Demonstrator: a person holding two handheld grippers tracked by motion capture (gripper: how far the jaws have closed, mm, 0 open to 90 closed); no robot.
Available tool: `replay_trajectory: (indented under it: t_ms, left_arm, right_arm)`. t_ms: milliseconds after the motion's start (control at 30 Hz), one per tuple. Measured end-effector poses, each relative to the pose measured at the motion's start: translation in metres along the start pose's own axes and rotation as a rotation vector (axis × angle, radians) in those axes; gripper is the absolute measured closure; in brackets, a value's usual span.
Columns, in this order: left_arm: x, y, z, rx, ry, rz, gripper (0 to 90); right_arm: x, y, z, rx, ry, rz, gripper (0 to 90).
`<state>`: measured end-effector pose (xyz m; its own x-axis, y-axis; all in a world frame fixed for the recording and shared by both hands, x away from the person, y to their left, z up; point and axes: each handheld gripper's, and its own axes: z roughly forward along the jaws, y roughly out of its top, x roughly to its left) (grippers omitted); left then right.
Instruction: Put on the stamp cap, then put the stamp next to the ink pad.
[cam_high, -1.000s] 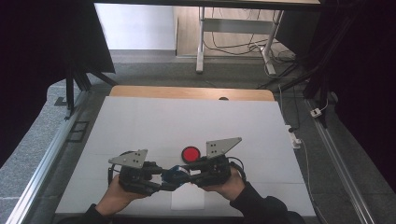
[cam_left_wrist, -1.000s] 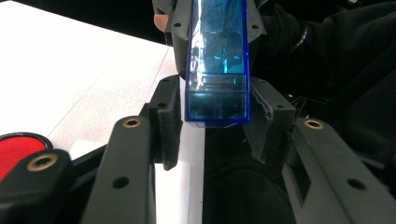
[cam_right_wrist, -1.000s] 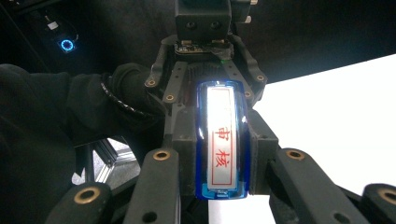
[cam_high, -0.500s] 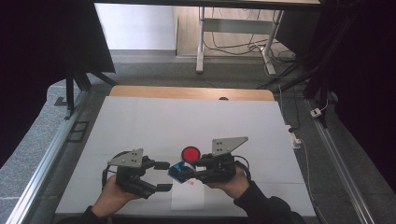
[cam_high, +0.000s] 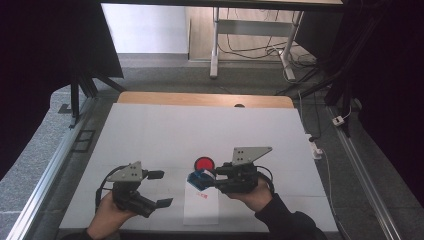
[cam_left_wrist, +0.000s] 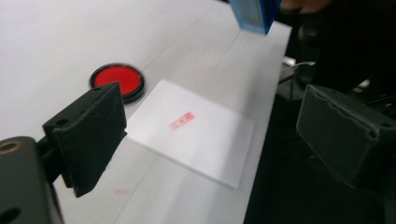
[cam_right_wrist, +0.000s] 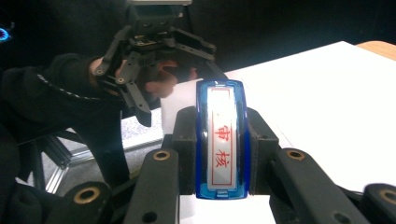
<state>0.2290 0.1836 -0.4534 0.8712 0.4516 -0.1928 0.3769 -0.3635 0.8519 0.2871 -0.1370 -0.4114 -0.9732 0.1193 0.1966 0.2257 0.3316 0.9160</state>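
My right gripper is shut on a blue stamp with red characters on its clear face; its pads press the stamp's two sides. The stamp hangs over the far end of a white paper sheet that bears a red imprint. A round red ink pad lies just beyond the sheet. My left gripper stands to the left of the sheet. Its jaws have just been opening and are wide apart, with nothing between the pads.
The white table top stretches away beyond the ink pad, with a wooden strip at its far edge. The table's near edge runs close below the sheet. Metal rails flank both sides.
The left gripper has drawn away to the left from the stamp and the right gripper, and its jaws have opened wide. The right gripper has stayed put with the stamp.
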Motion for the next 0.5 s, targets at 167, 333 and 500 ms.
replay_trajectory:
  t_ms: [167,333,500]
  left_arm:
    - [-0.001,-0.004,-0.006,0.004,0.014,-0.031,4.8]
    - [0.000,-0.011,-0.013,0.004,0.045,-0.051,1.6]
    - [0.002,-0.019,-0.022,0.002,0.079,-0.078,0.0]
  right_arm:
    - [-0.001,-0.001,-0.002,0.011,-0.040,0.007,70.3]
    - [-0.004,-0.002,-0.006,0.021,-0.074,0.013,70.3]
    - [-0.006,-0.003,-0.010,0.028,-0.116,0.030,70.3]
